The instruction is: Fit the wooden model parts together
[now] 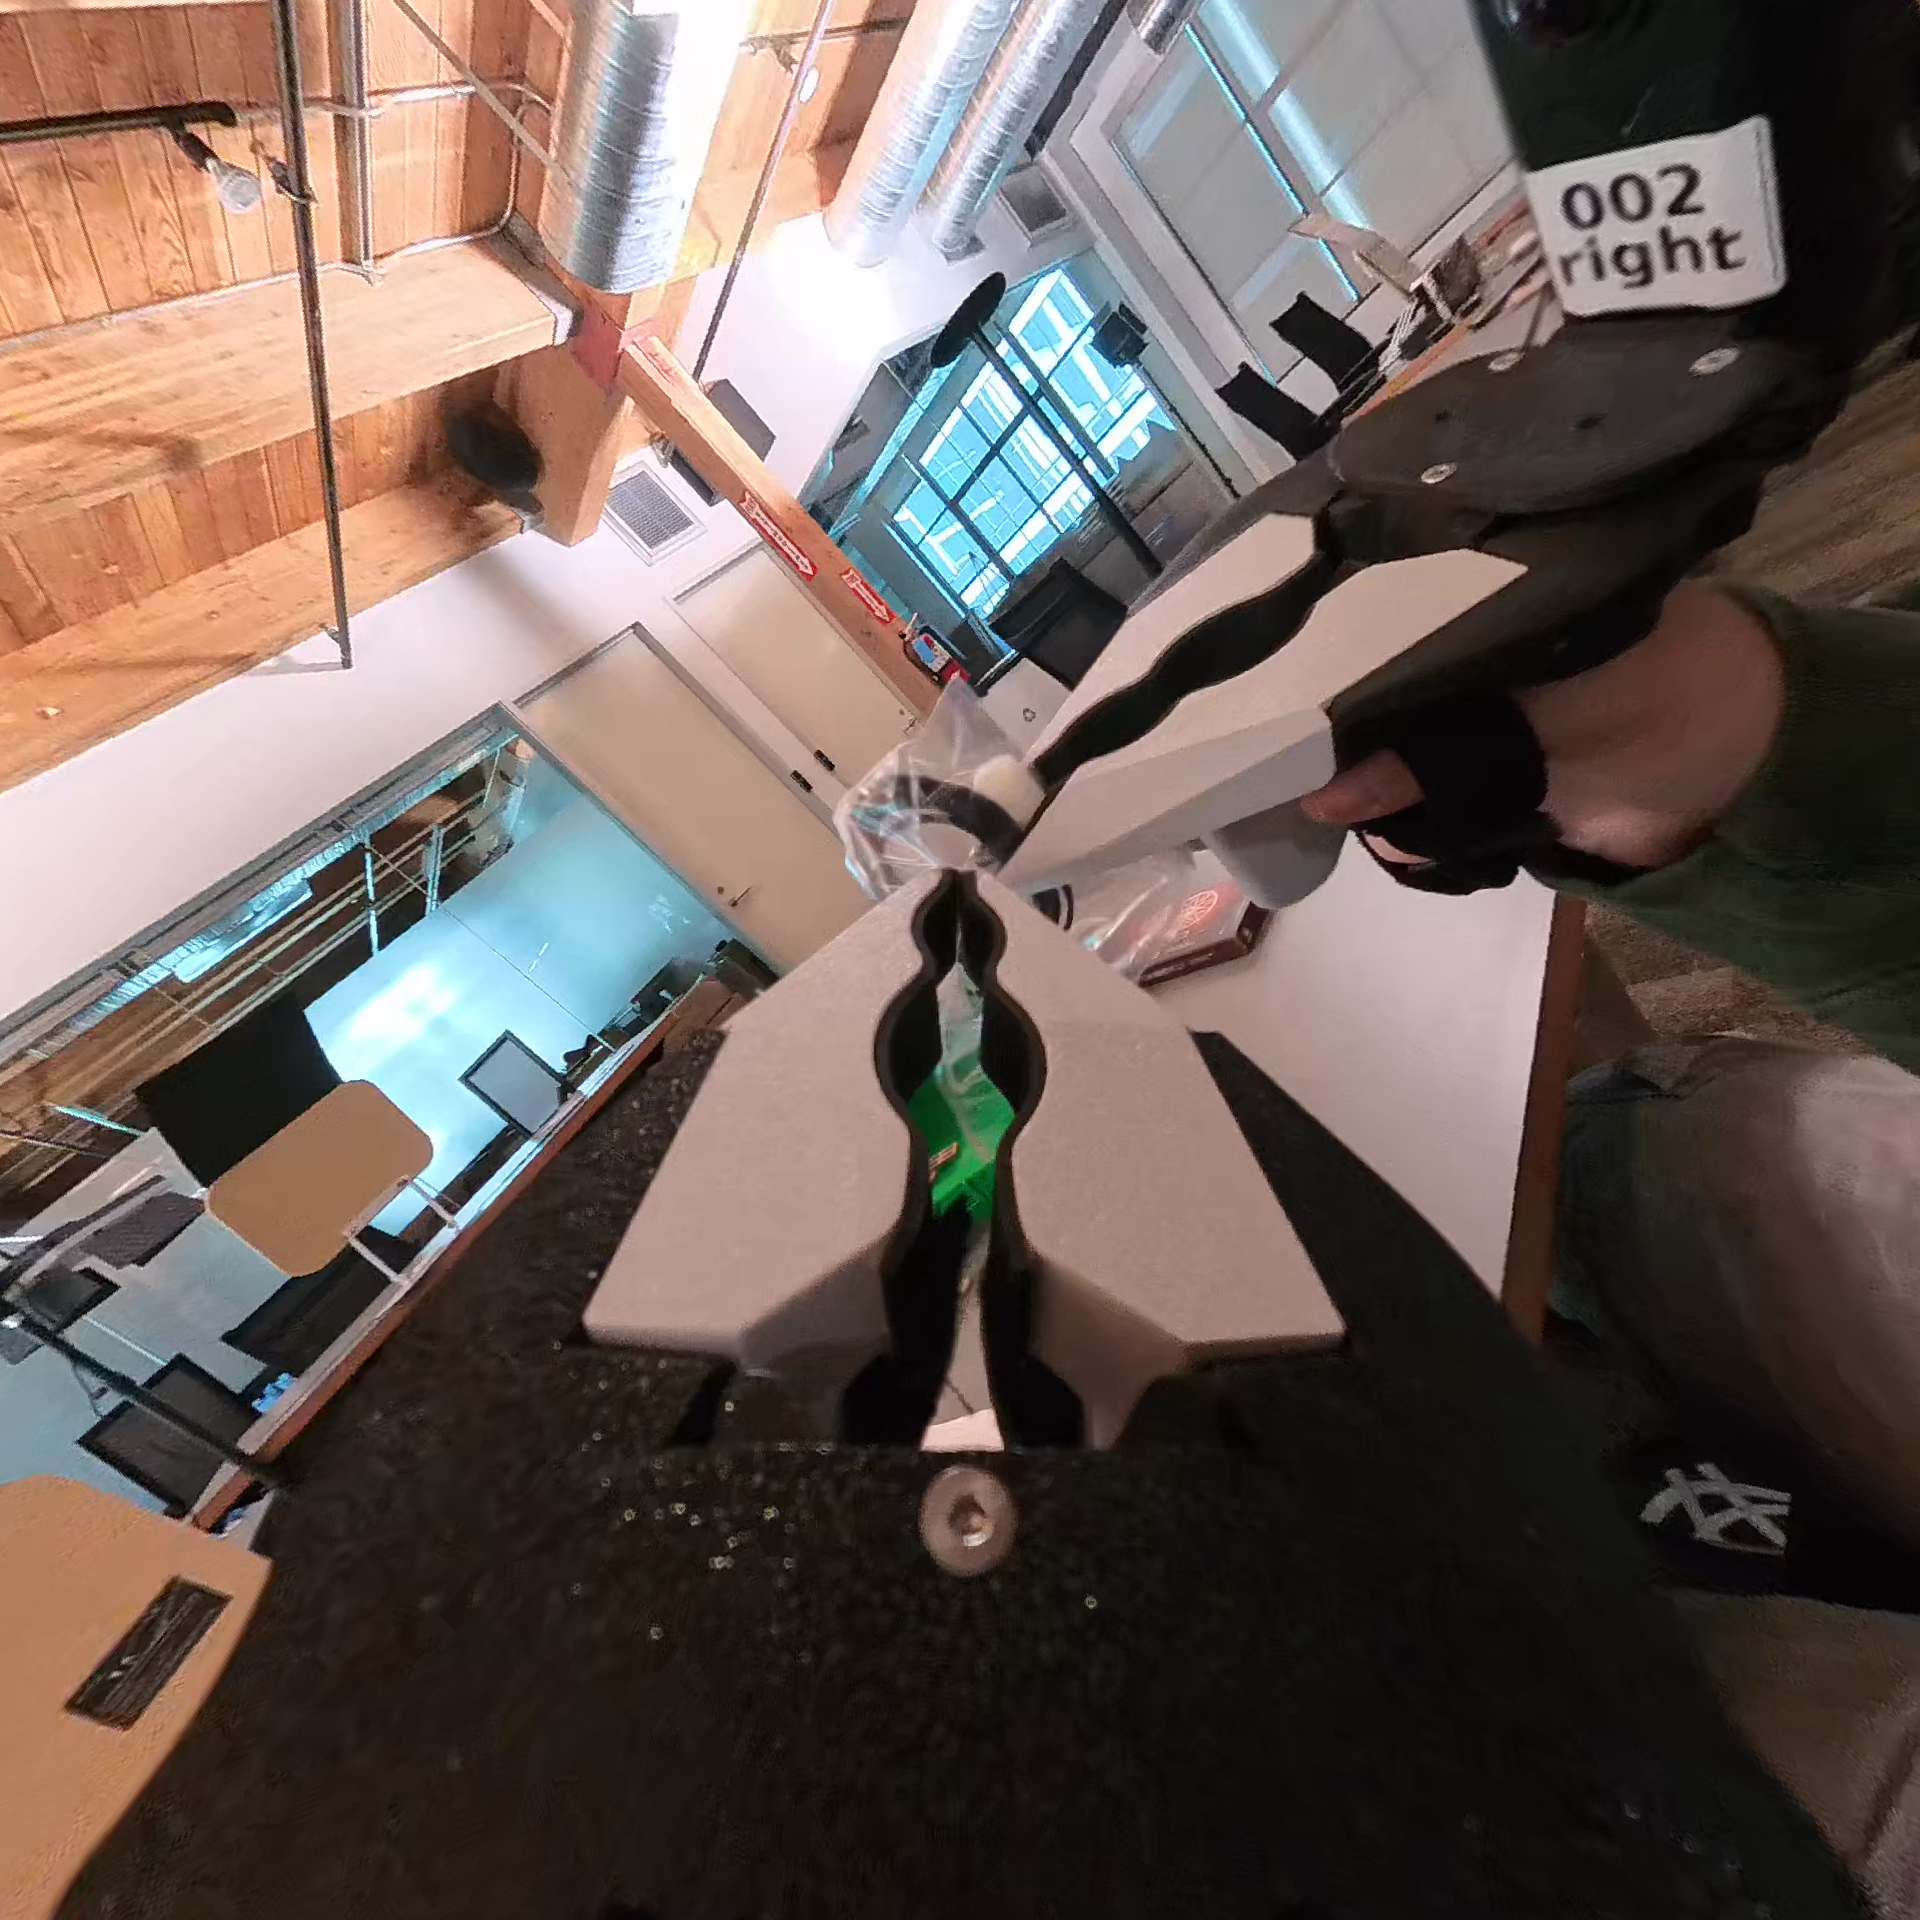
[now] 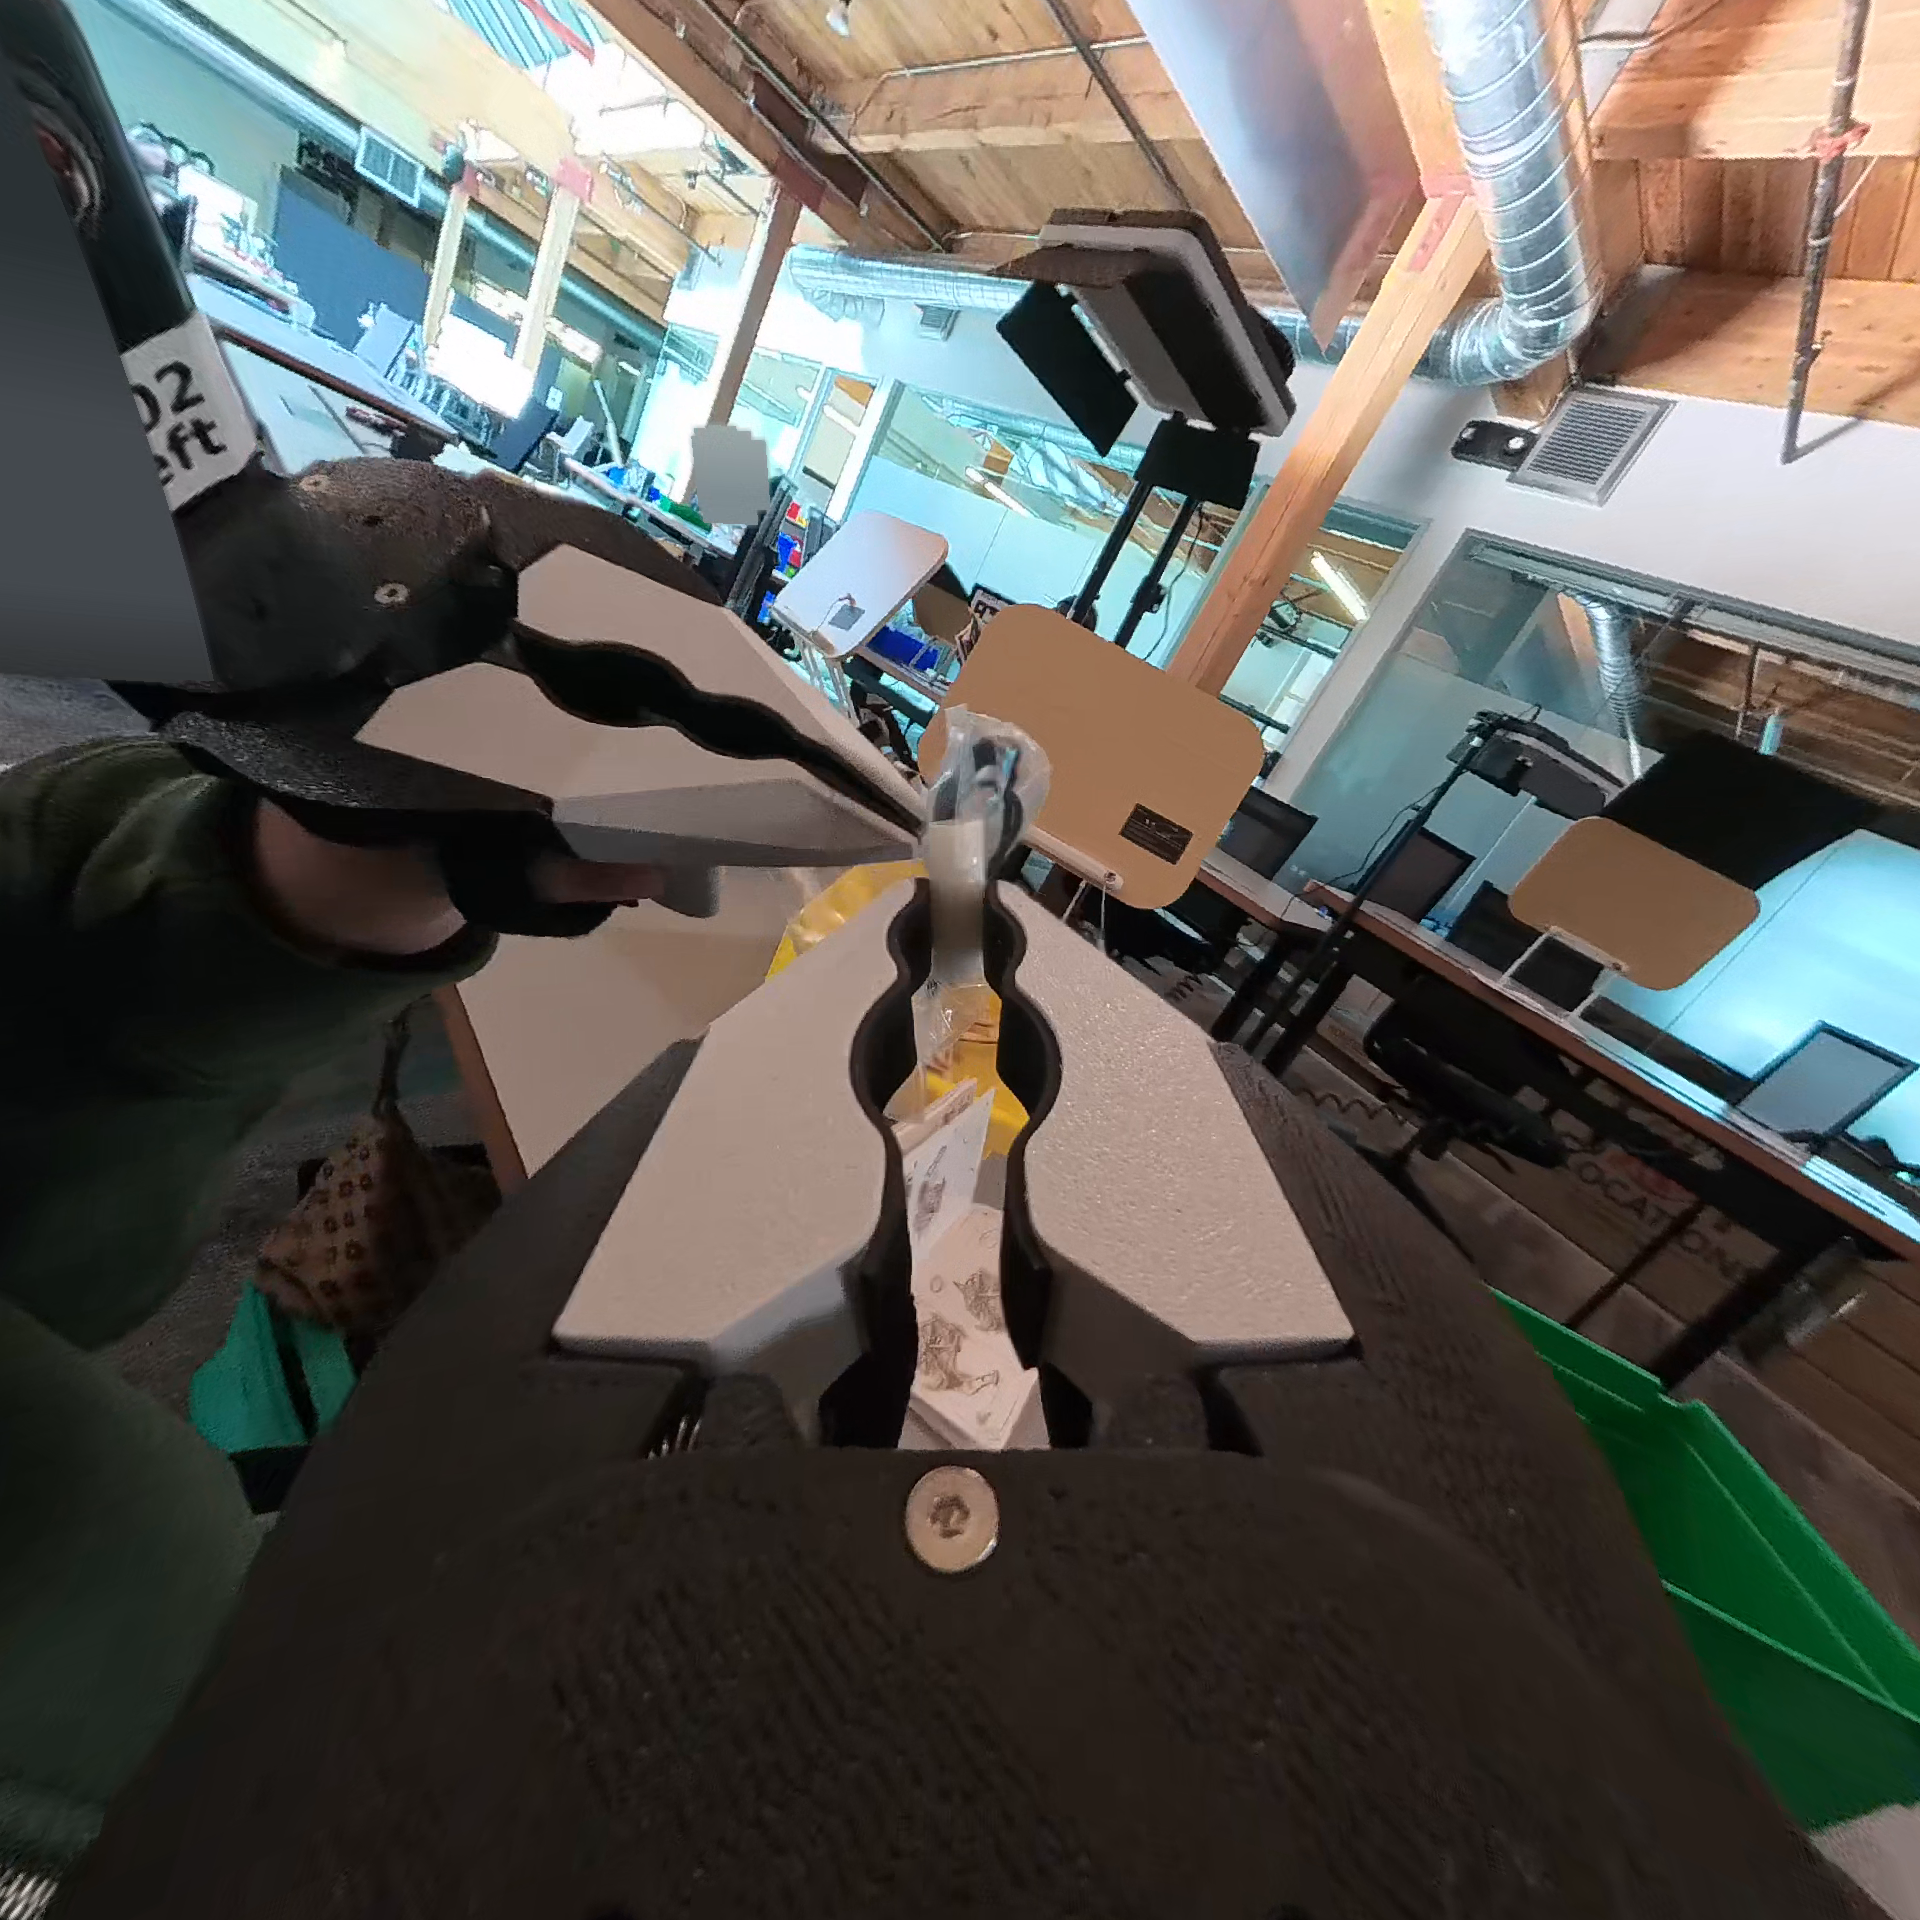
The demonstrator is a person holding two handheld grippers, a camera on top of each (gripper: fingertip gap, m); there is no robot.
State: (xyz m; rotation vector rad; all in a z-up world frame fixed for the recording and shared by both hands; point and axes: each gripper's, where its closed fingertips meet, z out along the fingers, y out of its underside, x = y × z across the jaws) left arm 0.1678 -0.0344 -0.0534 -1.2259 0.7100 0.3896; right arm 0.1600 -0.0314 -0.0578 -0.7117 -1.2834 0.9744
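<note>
— Overhead run timber joists and silver ducts; both grippers are raised well above the white table (image 1: 1382,1039), so that is our landmark.

— What is held?

— A small clear plastic bag (image 1: 914,821) with a dark ring and a pale piece inside, high over the table. The left gripper (image 1: 951,883) has its jaws together on the bag's lower edge; the right gripper (image 1: 1013,821) has its jaws pressed shut on the side of the bag nearest the person. In the right wrist view the bag (image 2: 977,790) stands up from that gripper's tips (image 2: 961,894), with the left one (image 2: 914,826) biting it from the side.

— So the step?

— Opening the packet, I judge. Pull the two grips apart slowly, keeping the bag over the table so that loose pieces drop there and not on the floor.

— Anything else?

— On the table lie a dark red box (image 1: 1205,925), a yellow sheet (image 2: 831,914) and printed instruction leaflets (image 2: 956,1299); a green bin (image 2: 1714,1538) sits beyond its edge. Tan desk dividers (image 2: 1101,748) stand farther off. Nothing blocks the pull, though thin film could slip or tear suddenly. I see no loose wooden parts.
</note>
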